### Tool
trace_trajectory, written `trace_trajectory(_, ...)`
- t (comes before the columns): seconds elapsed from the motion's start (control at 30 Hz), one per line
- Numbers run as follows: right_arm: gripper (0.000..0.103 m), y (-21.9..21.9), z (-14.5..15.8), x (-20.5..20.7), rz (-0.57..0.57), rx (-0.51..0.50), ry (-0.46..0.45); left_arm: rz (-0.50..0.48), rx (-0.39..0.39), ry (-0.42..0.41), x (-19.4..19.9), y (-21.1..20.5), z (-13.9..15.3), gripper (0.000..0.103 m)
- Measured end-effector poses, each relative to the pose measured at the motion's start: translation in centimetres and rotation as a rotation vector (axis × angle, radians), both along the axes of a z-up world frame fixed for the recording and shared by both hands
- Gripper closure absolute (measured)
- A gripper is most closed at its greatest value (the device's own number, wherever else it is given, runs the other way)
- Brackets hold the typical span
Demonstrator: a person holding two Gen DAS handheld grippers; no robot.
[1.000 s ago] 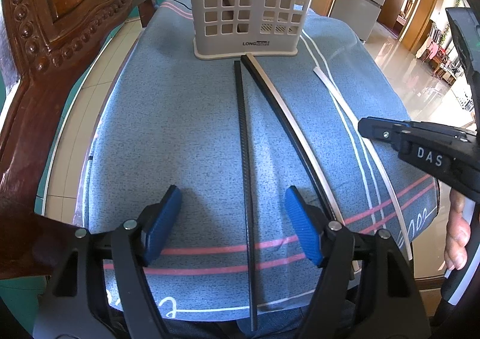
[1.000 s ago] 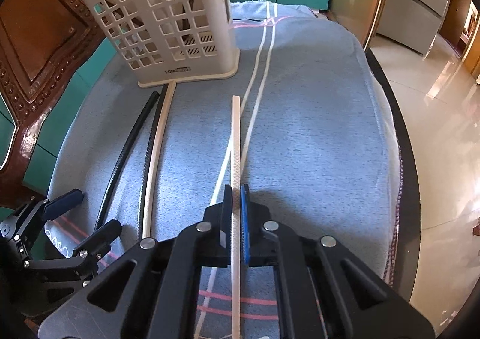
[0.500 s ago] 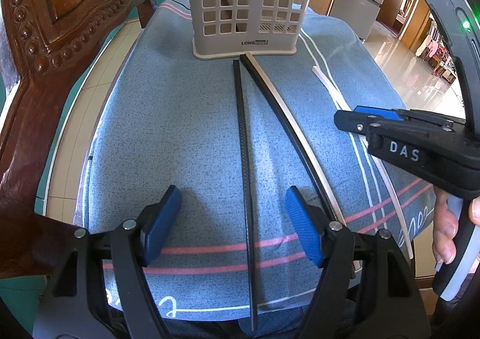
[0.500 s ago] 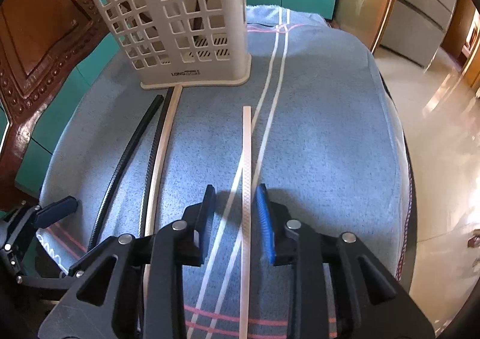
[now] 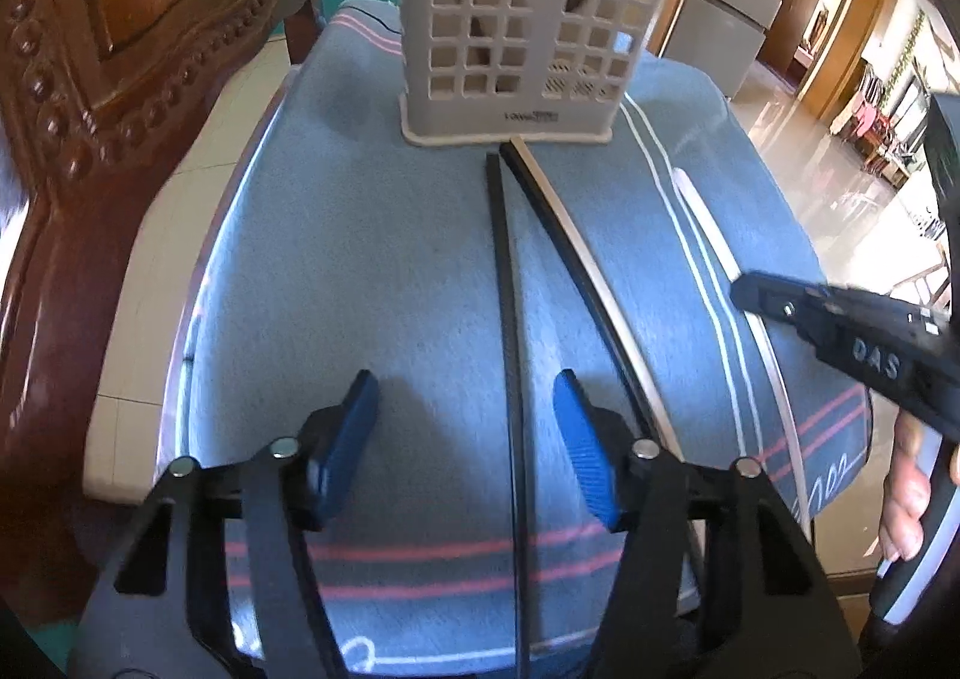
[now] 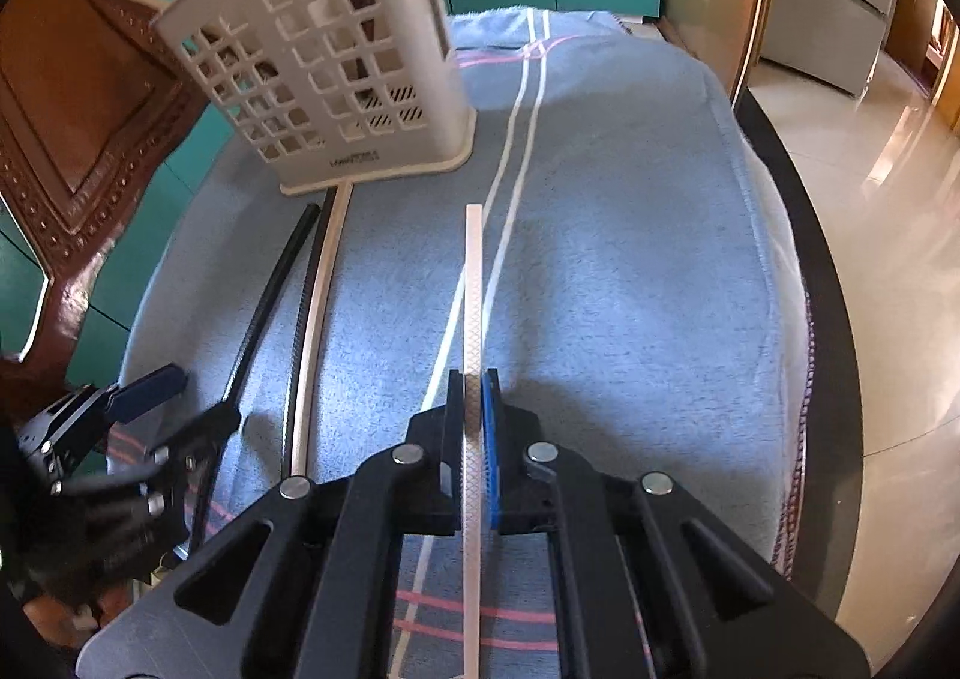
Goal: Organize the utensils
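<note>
Four chopsticks lie on the blue towel (image 6: 630,259) before one grey utensil basket (image 6: 336,72): two black (image 5: 507,319), one cream (image 6: 321,295), one white chopstick (image 6: 474,283). The right gripper (image 6: 474,397), parted half a second ago, is now clenched on the white one; the left gripper (image 5: 465,427) stays spread over a black one

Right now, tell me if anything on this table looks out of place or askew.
Nothing looks damaged or spilled. The utensil holder stands upright on the blue cloth. Two black chopsticks and a pale one lie loose on the cloth, ends near the holder's base. The right gripper clamps the white chopstick; the left gripper is open.
</note>
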State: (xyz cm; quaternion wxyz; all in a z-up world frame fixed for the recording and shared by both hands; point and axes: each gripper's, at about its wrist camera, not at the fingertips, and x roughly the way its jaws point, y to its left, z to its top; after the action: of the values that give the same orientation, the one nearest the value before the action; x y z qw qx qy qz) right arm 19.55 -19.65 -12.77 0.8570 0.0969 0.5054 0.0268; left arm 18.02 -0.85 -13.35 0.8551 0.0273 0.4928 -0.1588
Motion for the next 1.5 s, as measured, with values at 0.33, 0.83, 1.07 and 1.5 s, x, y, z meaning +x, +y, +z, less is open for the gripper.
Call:
trace_trajectory(0.33, 0.084, 1.3, 0.0, 0.8, 0.022, -0.088, -0.007, 0.021, 0.027, 0.015, 5.1, -1.2, 0.1, 0.045)
trace_trajectory(0.83, 0.082, 1.9, -0.7, 2.1, 0.028, -0.184, -0.012, 0.002, 0.119, 0.033, 9.1, -3.5, -0.3, 0.042)
trace_trajectory(1.07, 0.082, 2.3, -0.7, 1.6, 0.028, -0.187, -0.018, 0.004, 0.113, 0.026, 8.5, -3.2, -0.5, 0.042)
trace_trajectory(1.5, 0.077, 2.7, -0.8, 1.7, 0.057, -0.191, -0.024, -0.001, 0.109, 0.026, 6.5, -2.8, -0.9, 0.045)
